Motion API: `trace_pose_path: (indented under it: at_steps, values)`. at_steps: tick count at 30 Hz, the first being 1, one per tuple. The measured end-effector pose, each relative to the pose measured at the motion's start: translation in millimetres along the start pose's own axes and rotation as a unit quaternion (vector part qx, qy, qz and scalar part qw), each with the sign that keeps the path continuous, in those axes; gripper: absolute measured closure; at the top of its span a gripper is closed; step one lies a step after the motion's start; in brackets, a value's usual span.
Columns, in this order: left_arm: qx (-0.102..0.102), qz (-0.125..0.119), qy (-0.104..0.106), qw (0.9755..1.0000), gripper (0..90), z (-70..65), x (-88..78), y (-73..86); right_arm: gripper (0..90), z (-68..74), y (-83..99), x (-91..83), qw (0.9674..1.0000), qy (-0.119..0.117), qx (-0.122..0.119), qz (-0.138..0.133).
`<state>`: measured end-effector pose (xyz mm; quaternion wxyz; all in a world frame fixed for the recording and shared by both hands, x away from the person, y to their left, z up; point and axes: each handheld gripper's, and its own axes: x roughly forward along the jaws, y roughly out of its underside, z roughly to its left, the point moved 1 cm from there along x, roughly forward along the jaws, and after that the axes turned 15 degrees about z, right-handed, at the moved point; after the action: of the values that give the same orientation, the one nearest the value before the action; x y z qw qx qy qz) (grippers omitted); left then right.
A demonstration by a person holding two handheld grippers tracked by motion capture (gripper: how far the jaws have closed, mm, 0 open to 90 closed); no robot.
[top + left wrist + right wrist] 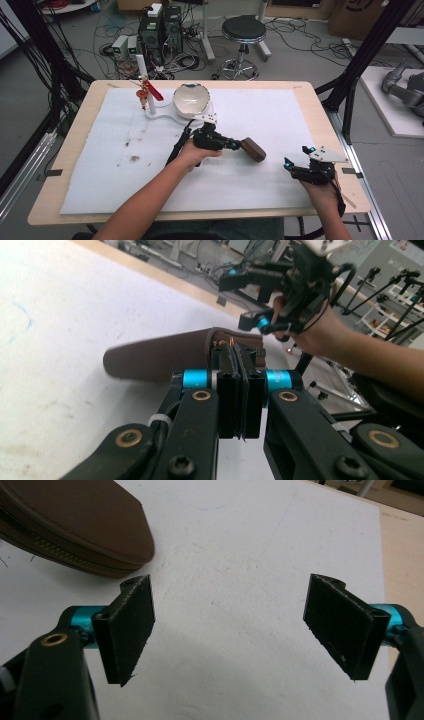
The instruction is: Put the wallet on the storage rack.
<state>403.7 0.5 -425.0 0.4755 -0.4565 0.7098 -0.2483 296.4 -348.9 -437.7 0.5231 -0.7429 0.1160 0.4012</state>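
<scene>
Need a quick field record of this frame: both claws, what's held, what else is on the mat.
left claw: shut on a thin tab at the end of the brown zip case
right claw: open, nothing between the jaws, beside the case
case: one end on the white mat
far side of mat: white bowl, stand with a red piece

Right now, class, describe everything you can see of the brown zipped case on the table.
The brown case is a slim, oblong pouch with rounded ends, of smooth leather-like material, and a zip runs along its edge. It lies near the middle of the white sheet. The left gripper is shut on its near end, at the zip: its black fingers are pinched together there. The right gripper is open beside it and does not touch it.
</scene>
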Motion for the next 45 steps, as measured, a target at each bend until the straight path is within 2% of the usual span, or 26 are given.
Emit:
trace_pose_path:
  at_steps: [5,7,13,18,25,31,38,45]
  values:
    - [0.008,-0.005,-0.005,0.9999,88.4,-3.5,-8.2,-8.5,20.6,0.1,-0.1,-0.2,1.0000,0.000,0.001,0.000]
    - [0.010,-0.003,-0.014,0.9999,88.4,-4.3,-12.0,-11.5,20.6,0.3,-0.2,-0.1,1.0000,-0.001,0.002,-0.001]
    - [0.009,-0.021,-0.026,0.9994,88.3,-2.9,-27.7,-19.4,20.6,0.7,-0.7,0.0,1.0000,-0.001,0.000,-0.001]
    - [0.008,-0.038,-0.043,0.9983,88.3,-0.3,-43.8,-24.2,20.7,0.4,-0.6,0.1,1.0000,-0.002,0.001,-0.001]
    - [0.003,-0.048,-0.067,0.9966,88.4,4.7,-66.5,-28.2,20.6,0.9,-0.7,0.3,1.0000,-0.002,0.000,0.000]
    - [-0.002,-0.059,-0.093,0.9939,88.3,9.7,-89.4,-30.4,20.6,1.0,-0.7,0.4,1.0000,-0.002,0.001,0.000]
    - [-0.010,-0.076,-0.122,0.9896,88.3,17.0,-113.7,-30.9,20.6,1.1,-1.2,0.9,1.0000,-0.002,0.002,0.001]
    - [-0.021,-0.089,-0.137,0.9863,88.3,20.9,-129.6,-29.5,20.6,1.3,-1.7,1.4,1.0000,-0.003,0.001,0.000]
